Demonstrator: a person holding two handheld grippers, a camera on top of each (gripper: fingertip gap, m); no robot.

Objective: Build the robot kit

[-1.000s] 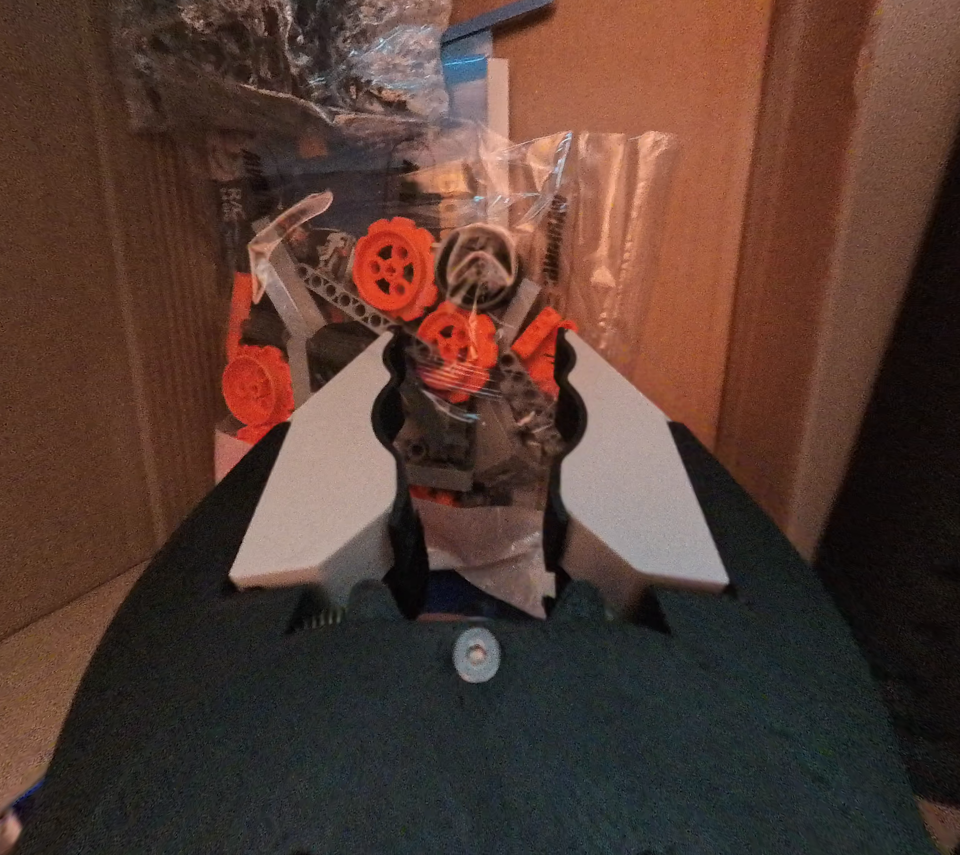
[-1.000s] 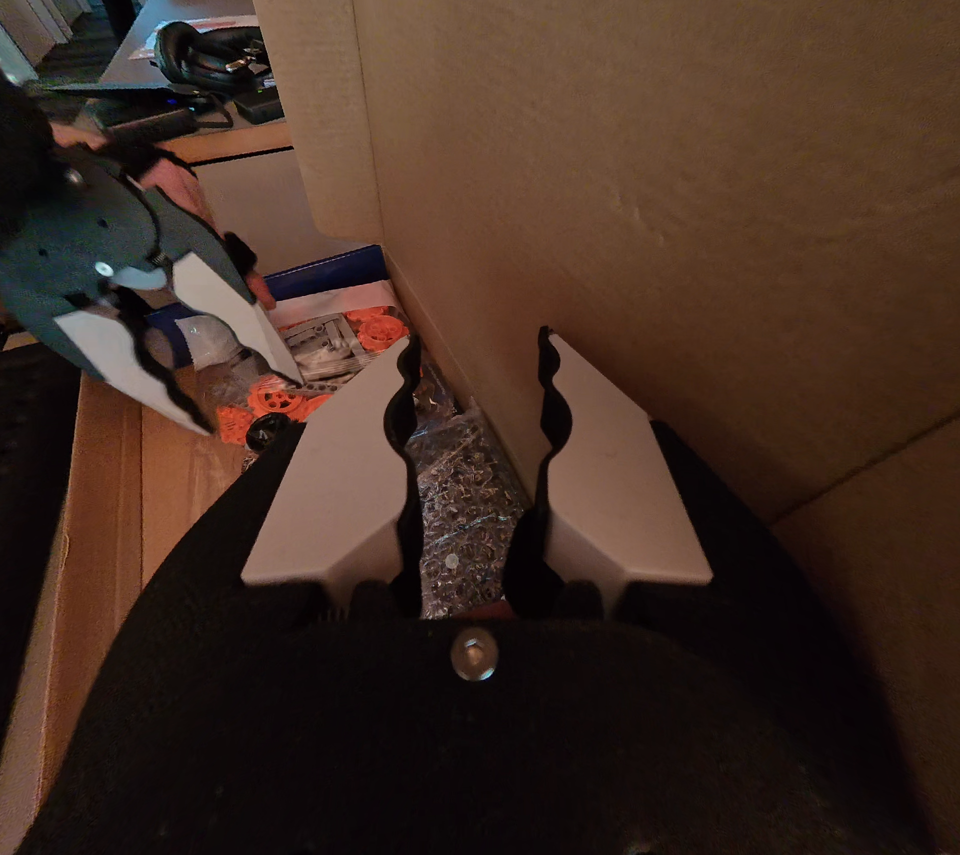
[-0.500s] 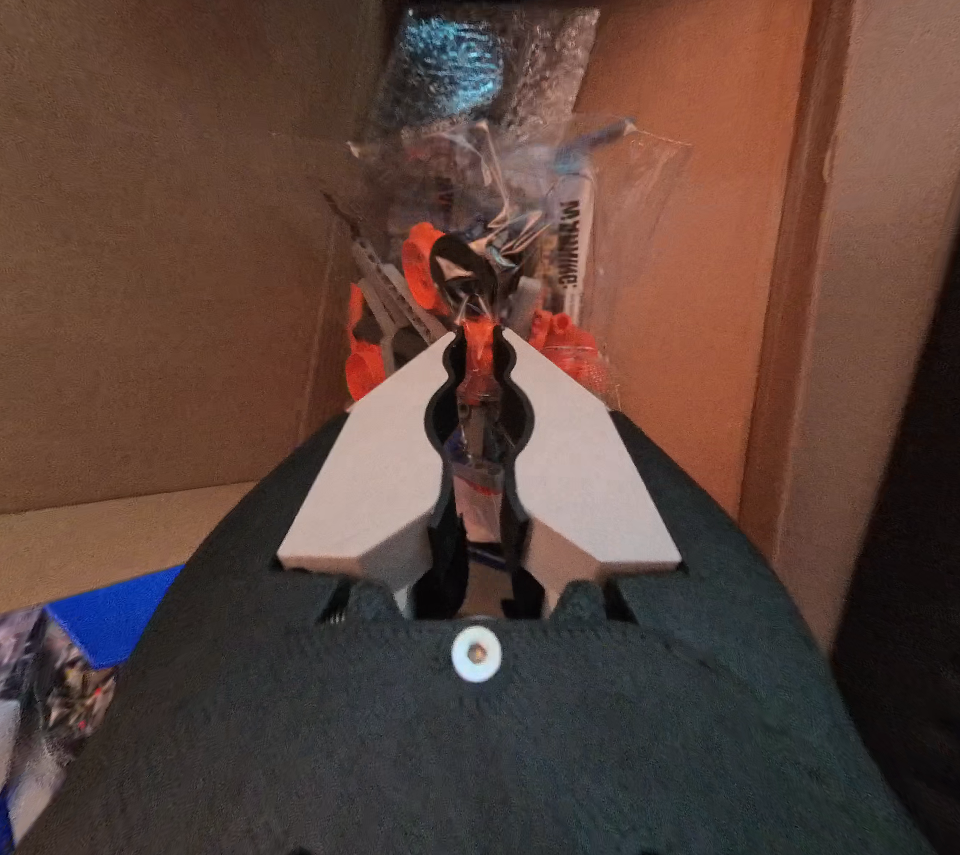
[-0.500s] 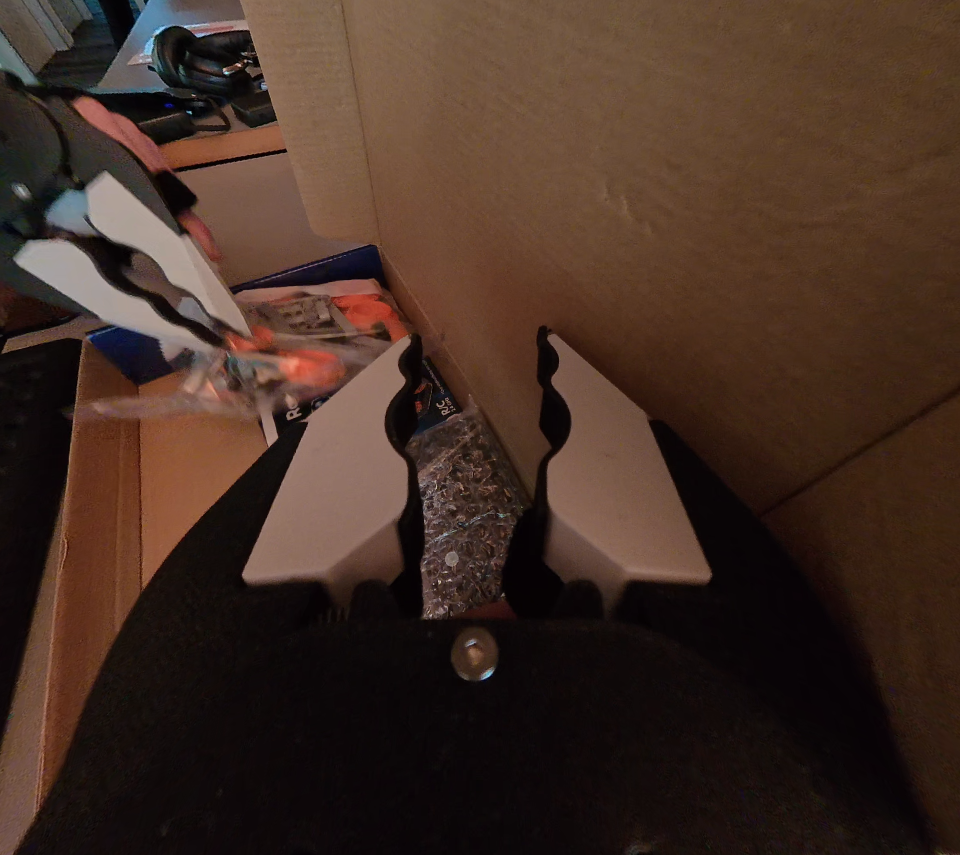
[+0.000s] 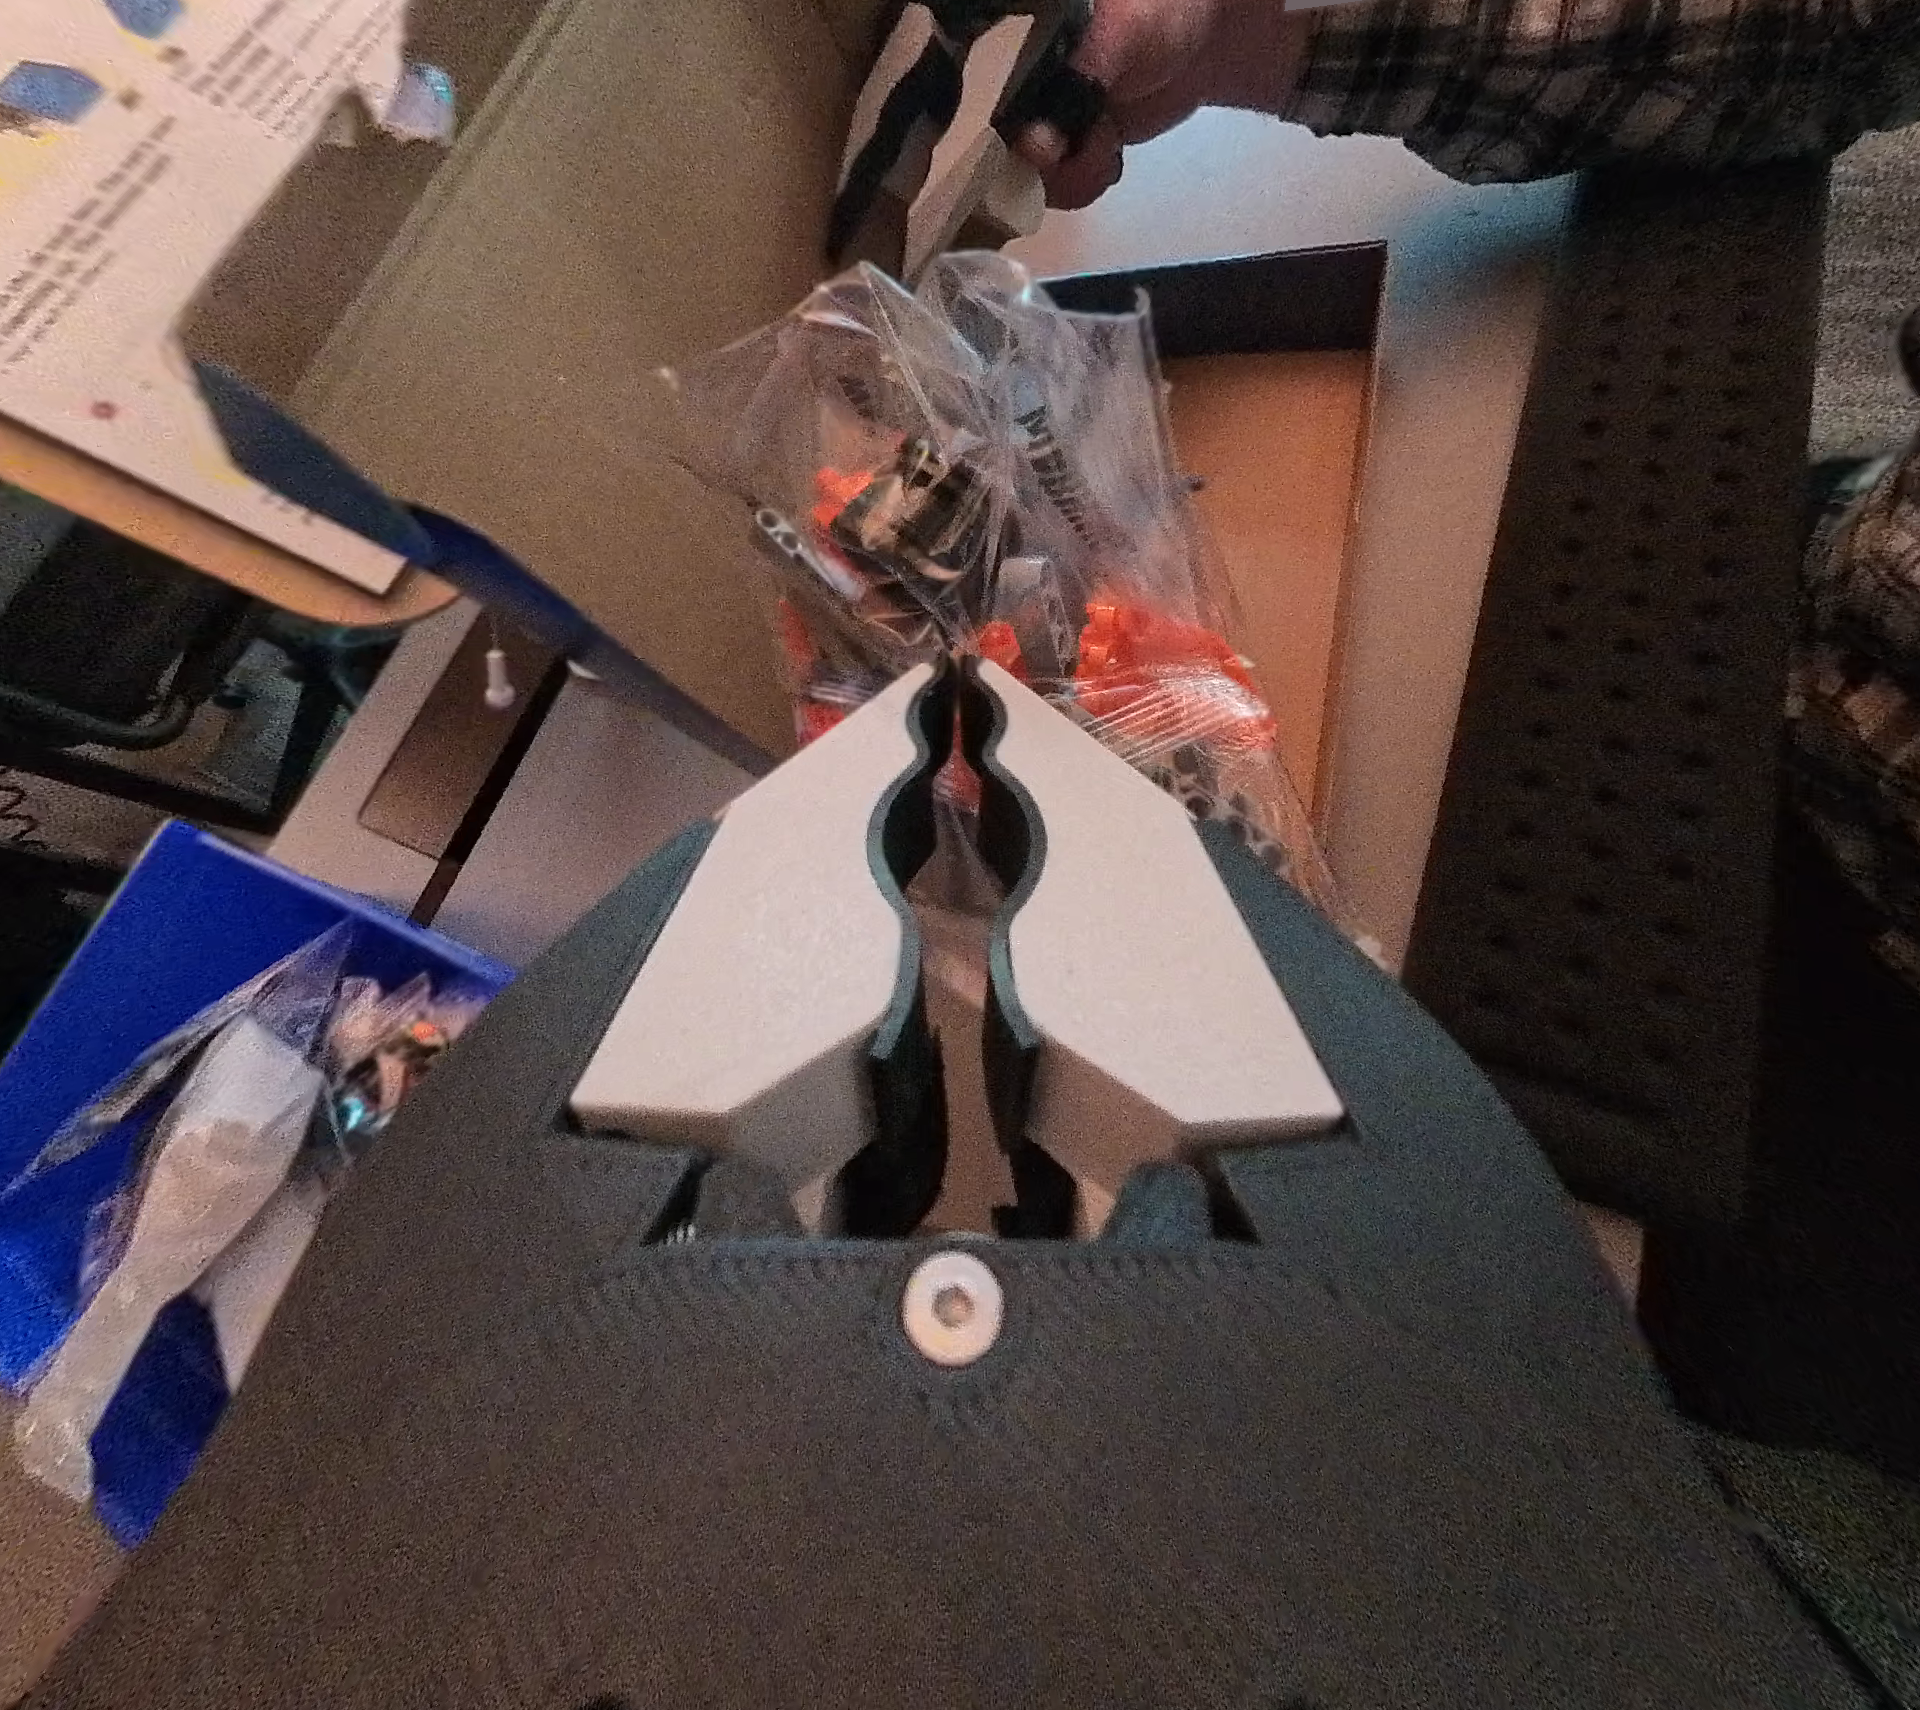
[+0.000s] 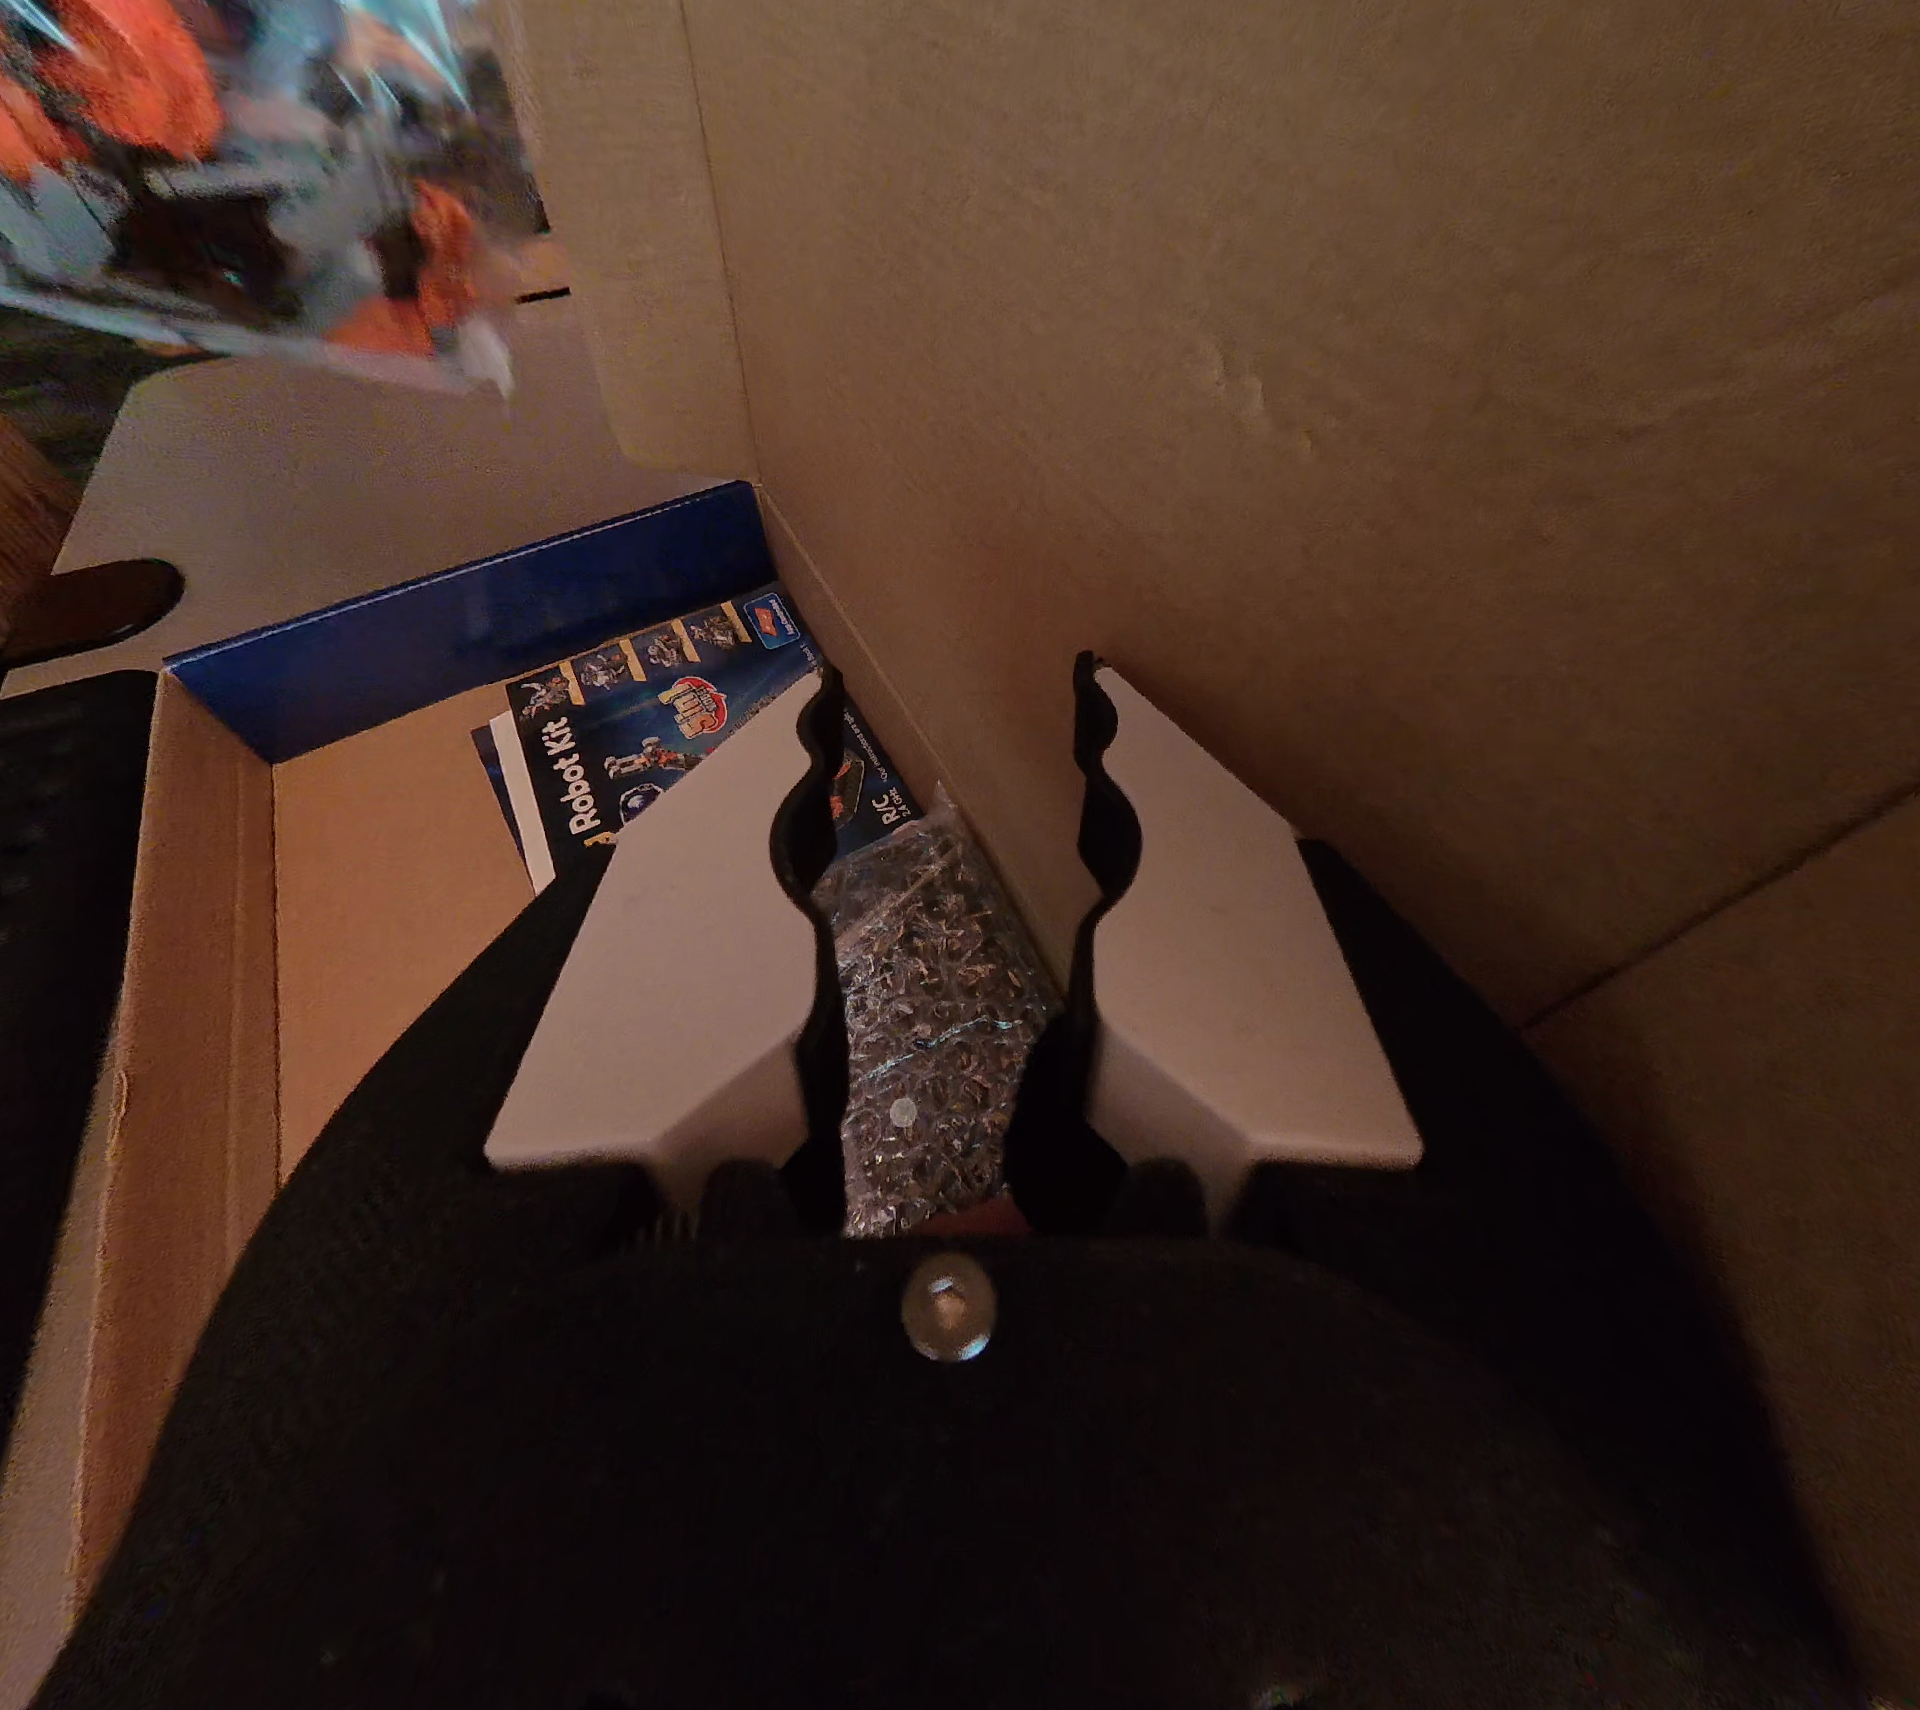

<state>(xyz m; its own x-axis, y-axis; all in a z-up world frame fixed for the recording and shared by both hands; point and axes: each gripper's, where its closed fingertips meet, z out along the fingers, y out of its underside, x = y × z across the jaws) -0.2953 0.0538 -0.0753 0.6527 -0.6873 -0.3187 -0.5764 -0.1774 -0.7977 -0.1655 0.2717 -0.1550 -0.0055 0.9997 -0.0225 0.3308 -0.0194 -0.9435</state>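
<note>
My left gripper is shut on a clear plastic bag of orange and grey toy parts and holds it in the air above the open cardboard box. The same bag shows blurred at the top left of the right wrist view. My right gripper is open and empty, low inside the box, over a bubble-wrapped packet and next to a blue printed booklet on the box floor. The right gripper also shows far off in the left wrist view, held by a hand.
The box lid stands upright beside my right gripper. A blue box flap lines the far end. In the left wrist view, a blue tray with a plastic bag lies at lower left and a printed sheet at upper left.
My left gripper closed on the parts bag and lifted it up out of the box. The booklet under the bag is now uncovered. My right gripper stayed open and nearly still.
</note>
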